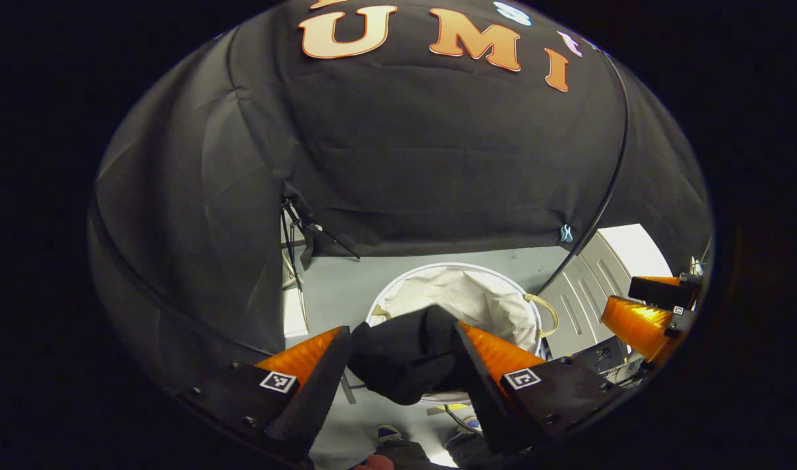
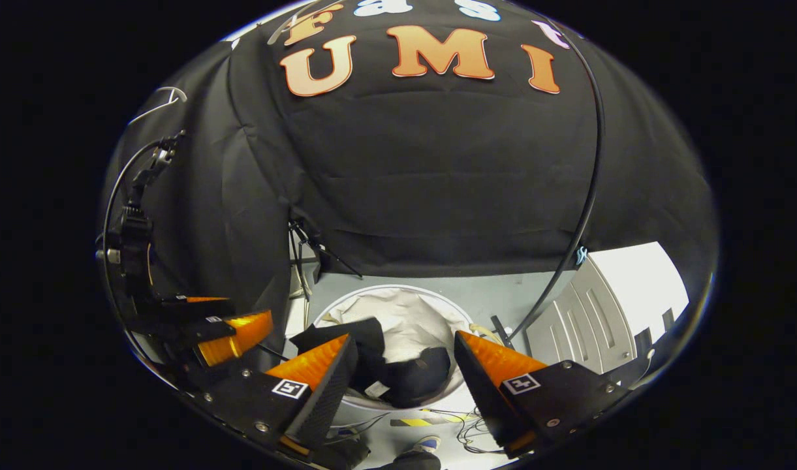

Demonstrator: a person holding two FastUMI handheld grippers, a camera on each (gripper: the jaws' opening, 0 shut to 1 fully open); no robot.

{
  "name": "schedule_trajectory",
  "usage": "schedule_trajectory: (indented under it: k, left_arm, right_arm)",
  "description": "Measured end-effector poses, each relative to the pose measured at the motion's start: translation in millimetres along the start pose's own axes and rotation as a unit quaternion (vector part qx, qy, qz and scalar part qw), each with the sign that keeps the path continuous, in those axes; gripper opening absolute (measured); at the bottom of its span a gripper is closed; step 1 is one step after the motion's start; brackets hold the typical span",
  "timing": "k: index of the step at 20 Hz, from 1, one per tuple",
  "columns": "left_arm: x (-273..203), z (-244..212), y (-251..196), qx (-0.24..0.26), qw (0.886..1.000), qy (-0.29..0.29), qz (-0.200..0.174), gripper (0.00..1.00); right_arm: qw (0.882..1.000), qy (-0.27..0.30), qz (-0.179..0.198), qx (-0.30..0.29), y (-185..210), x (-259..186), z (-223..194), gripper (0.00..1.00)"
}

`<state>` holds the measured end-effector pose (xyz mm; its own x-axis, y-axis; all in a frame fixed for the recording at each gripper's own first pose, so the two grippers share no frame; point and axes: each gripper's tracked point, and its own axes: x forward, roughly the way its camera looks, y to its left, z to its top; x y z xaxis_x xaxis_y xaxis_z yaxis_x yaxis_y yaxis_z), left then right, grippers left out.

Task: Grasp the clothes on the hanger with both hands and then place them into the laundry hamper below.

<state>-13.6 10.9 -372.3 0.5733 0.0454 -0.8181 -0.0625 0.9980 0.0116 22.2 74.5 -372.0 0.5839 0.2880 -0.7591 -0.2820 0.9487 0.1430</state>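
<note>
Two views: they differ on the garment.
Left gripper: fingers spread, dark cloth bunched between them; contact unclear.
Right gripper: spread apart, holding nothing.
Garment, right gripper view: lying in white hamper.
Floor: grey.

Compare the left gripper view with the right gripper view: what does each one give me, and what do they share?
Left gripper view: the black garment spans the whole gap between the left gripper's fingers; whether they press it is unclear. The right gripper sits at the right edge.

Right gripper view: the right gripper's fingers stand apart above the garment, which is draped over the hamper's near rim. The left gripper is off to the left, and striped tape lies on the floor.

Both: the white-lined laundry hamper, the garment, and a shoe below.
</note>
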Motion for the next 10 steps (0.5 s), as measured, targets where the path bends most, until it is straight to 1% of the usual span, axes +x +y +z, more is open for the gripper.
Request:
schedule_trajectory:
  k: [6, 9, 10]
  left_arm:
    - [-12.7, -4.0, 6.4, -0.01, 1.0, -0.011, 0.0, 1.0]
    - [-25.3, -2.2, 9.4, -0.007, 1.0, -0.023, 0.002, 1.0]
    - [-31.4, -2.3, 10.8, -0.006, 1.0, -0.03, 0.003, 0.98]
  right_arm:
    - [1.0, 0.0, -0.007, 0.002, -2.9, -12.4, -7.5, 0.92]
    - [1.0, -0.01, -0.009, 0.0, -3.4, -27.6, -3.7, 0.92]
    - [1.0, -0.014, -0.01, 0.002, -4.0, -35.3, -3.3, 0.92]
